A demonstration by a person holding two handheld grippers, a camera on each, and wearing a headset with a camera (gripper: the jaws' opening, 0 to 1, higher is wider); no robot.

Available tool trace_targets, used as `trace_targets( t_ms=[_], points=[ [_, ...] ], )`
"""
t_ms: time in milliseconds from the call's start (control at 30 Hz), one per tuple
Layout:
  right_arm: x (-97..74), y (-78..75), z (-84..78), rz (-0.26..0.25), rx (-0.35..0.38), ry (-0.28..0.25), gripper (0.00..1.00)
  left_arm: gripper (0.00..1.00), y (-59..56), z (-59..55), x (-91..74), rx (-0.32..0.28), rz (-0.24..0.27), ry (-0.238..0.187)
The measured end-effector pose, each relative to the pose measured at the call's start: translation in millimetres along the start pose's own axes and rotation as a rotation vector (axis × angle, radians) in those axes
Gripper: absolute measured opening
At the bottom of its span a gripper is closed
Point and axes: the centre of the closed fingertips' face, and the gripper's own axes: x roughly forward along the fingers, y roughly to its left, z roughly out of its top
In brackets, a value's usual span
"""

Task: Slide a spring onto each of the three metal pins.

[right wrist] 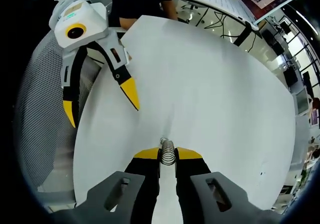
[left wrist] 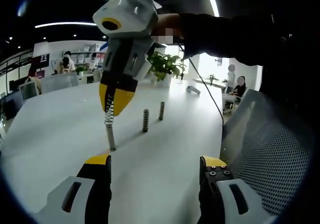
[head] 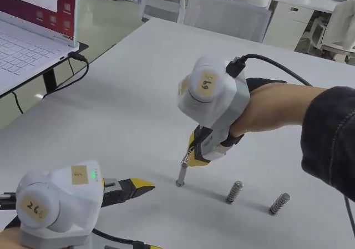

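My right gripper [head: 193, 158] hangs over the white table [head: 111, 116], shut on a small metal spring [head: 187, 156]. The spring's lower end sits at the top of a bare upright metal pin [head: 181, 177]. The left gripper view shows the same spring [left wrist: 109, 112] above that pin [left wrist: 111, 136], held by the right gripper [left wrist: 116, 107]. Two more pins, each wearing a spring [head: 234, 192] [head: 279, 203], stand to the right. In the right gripper view the spring [right wrist: 168, 146] is pinched between the jaws. My left gripper [head: 150, 216] waits open at the near left, holding nothing.
An open laptop [head: 28, 38] with a black cable [head: 77, 57] sits on a separate desk at the far left. Chairs [head: 227, 16] stand beyond the table's far edge. A mesh chair [left wrist: 270, 149] is beside the table, with people seated in the background.
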Motion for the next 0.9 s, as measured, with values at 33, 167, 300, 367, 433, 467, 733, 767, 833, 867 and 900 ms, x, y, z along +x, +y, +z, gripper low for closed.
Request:
trace_targets(
  t_ms=[33, 167, 300, 367, 433, 467, 733, 767, 833, 867, 900],
  points=[
    [0.7, -0.8, -0.1, -0.001, 0.000, 0.002, 0.09, 0.68, 0.4, -0.2, -0.4, 0.000, 0.001, 0.000],
    [2.9, -1.0, -1.8, 0.002, -0.004, 0.014, 0.09, 0.67, 0.4, -0.4, -1.0, -0.002, 0.003, -0.001],
    [5.8, -1.7, -4.8, 0.007, -0.004, 0.028, 0.09, 0.67, 0.9, -0.9, -1.3, -0.004, 0.006, -0.002],
    [6.9, -1.7, -4.8, 0.010, -0.001, 0.028, 0.09, 0.67, 1.1, -1.3, -1.3, -0.005, 0.006, -0.002],
    [8.6, -1.9, -5.0, 0.012, -0.002, 0.031, 0.09, 0.67, 1.2, -1.6, -1.3, -0.004, 0.006, -0.001],
    [10.5, -1.6, -5.6, 0.016, -0.001, 0.035, 0.09, 0.67, 0.6, -1.0, -1.1, -0.004, 0.006, -0.001],
    [15.7, -0.8, -5.4, 0.034, 0.005, 0.049, 0.09, 0.66, 0.2, -2.0, -0.6, -0.008, 0.005, 0.002],
    [15.8, -0.8, -5.6, 0.034, 0.005, 0.051, 0.09, 0.66, -0.1, -2.1, -0.4, -0.008, 0.004, 0.003],
    [15.2, -1.2, -6.1, 0.034, 0.008, 0.054, 0.09, 0.66, 0.1, -2.4, -0.1, -0.007, 0.003, 0.003],
    [15.1, -1.1, -6.3, 0.035, 0.008, 0.054, 0.09, 0.66, -0.1, -2.1, 0.0, -0.007, 0.003, 0.002],
    [14.7, -0.8, -6.7, 0.036, 0.006, 0.057, 0.09, 0.66, -0.2, -1.7, 0.2, -0.008, 0.003, 0.001]
  ],
)
